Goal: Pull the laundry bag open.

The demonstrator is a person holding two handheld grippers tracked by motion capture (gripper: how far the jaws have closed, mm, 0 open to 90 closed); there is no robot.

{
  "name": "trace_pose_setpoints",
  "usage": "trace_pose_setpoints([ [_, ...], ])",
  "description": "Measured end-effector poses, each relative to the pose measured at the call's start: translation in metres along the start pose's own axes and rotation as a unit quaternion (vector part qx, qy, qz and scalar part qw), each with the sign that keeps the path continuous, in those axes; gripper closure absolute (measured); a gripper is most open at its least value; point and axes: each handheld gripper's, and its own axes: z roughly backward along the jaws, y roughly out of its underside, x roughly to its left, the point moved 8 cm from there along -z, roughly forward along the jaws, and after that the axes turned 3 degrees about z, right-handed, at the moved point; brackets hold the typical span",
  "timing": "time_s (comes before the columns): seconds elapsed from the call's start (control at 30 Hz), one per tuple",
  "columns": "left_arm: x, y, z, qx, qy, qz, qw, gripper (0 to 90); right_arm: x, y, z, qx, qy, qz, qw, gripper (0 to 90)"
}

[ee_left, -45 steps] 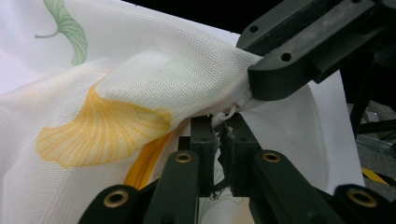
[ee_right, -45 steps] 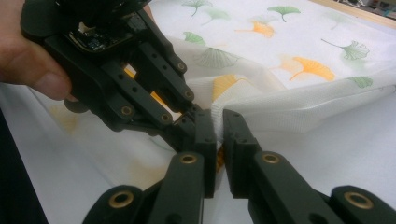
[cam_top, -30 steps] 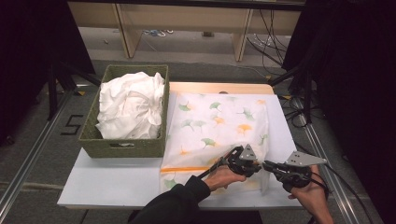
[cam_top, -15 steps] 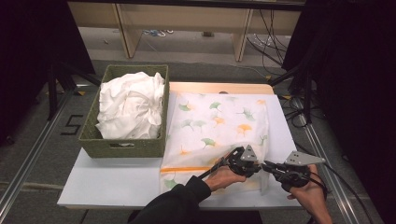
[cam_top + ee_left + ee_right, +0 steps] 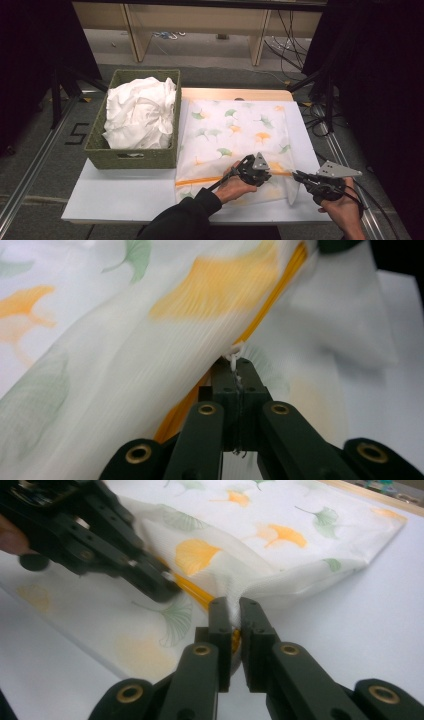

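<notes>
- Printed pillowcase (image 5: 235,135) spread flat on the white desk (image 5: 120,195), just right of the green basket (image 5: 131,155) heaped with white cloth (image 5: 140,117).
- Orange zipper line (image 5: 205,180) running across the pillowcase's near end, from its left edge toward the right corner.
- Left gripper (image 5: 264,175) lying over that zipper line near the right part of the near end, hand (image 5: 235,185) behind it resting on the fabric.
- In the left gripper view, jaws of left gripper (image 5: 234,371) pressed together on the small white zipper pull (image 5: 234,359), fabric bulging just above.
- Right gripper (image 5: 296,176) just right of the left one, at the pillowcase's near right corner, tips nearly meeting the other's.
- In the right gripper view, right gripper (image 5: 235,611) clamped on a pinch of the pillowcase (image 5: 260,560) edge beside the orange zipper line (image 5: 197,594); fabric lifted into a ridge there.
</notes>
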Motion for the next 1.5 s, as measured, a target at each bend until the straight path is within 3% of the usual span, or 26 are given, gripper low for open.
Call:
trace_pose_setpoints([
  [0.3,0.013,0.018,0.014,0.004,-0.01,0.033,0.9994,89.0,-0.003,0.005,-0.003,0.013,0.007,0.008,0.9998,85.8],
  [0.33,0.012,0.018,0.014,0.003,-0.007,0.033,0.9994,89.0,-0.002,0.006,-0.004,0.015,0.006,0.001,0.9999,85.8],
  [0.43,0.013,0.017,0.017,0.003,-0.011,0.027,0.9996,89.0,-0.005,0.006,-0.005,0.014,0.005,0.015,0.9998,85.8],
  [0.57,0.016,0.019,0.024,0.005,-0.011,0.03,0.9995,89.0,-0.008,0.011,-0.005,0.018,0.013,-0.002,0.9997,85.8],
  [0.67,0.025,0.027,0.036,0.007,-0.022,0.041,0.9989,89.0,-0.015,0.015,-0.005,0.023,0.022,0.005,0.9995,85.8],
  [0.8,0.037,0.04,0.051,0.01,-0.034,0.049,0.9982,89.0,-0.013,0.017,-0.006,0.027,0.017,-0.009,0.9994,85.8],
  [0.83,0.039,0.043,0.053,0.008,-0.037,0.054,0.9978,89.0,-0.016,0.017,-0.007,0.026,0.021,0.003,0.9994,85.8],
  [0.93,0.045,0.049,0.058,0.018,-0.044,0.047,0.9977,89.0,-0.015,0.019,-0.008,0.027,0.021,-0.002,0.9994,85.8],
  [1.0,0.049,0.051,0.059,0.013,-0.05,0.057,0.9971,89.0,-0.013,0.019,-0.008,0.029,0.018,-0.009,0.9994,85.8],
  [1.03,0.05,0.052,0.061,0.018,-0.049,0.055,0.9971,89.0,-0.014,0.018,-0.009,0.029,0.015,0.0,0.9995,85.8],
  [1.13,0.05,0.051,0.064,0.017,-0.049,0.047,0.9975,89.0,-0.014,0.019,-0.009,0.03,0.017,-0.003,0.9994,85.8],
  [1.17,0.05,0.052,0.065,0.017,-0.053,0.053,0.997,89.0,-0.016,0.019,-0.01,0.028,0.017,0.003,0.9995,85.8],
  [1.2,0.05,0.052,0.066,0.019,-0.047,0.041,0.9979,89.0,-0.016,0.02,-0.009,0.03,0.018,-0.004,0.9994,85.8],
  [1.27,0.048,0.055,0.068,0.022,-0.048,0.05,0.9974,89.0,-0.018,0.022,-0.009,0.031,0.021,-0.001,0.9993,85.8],
  [1.4,0.048,0.058,0.074,0.015,-0.047,0.045,0.9978,89.0,-0.018,0.024,-0.008,0.038,0.024,-0.016,0.9989,85.8],
  [1.43,0.048,0.061,0.077,0.022,-0.047,0.047,0.9975,89.0,-0.022,0.024,-0.008,0.037,0.027,-0.001,0.9989,85.8],
  [1.5,0.048,0.063,0.081,0.014,-0.05,0.061,0.9968,89.0,-0.021,0.026,-0.009,0.039,0.027,-0.016,0.9988,85.8],
])
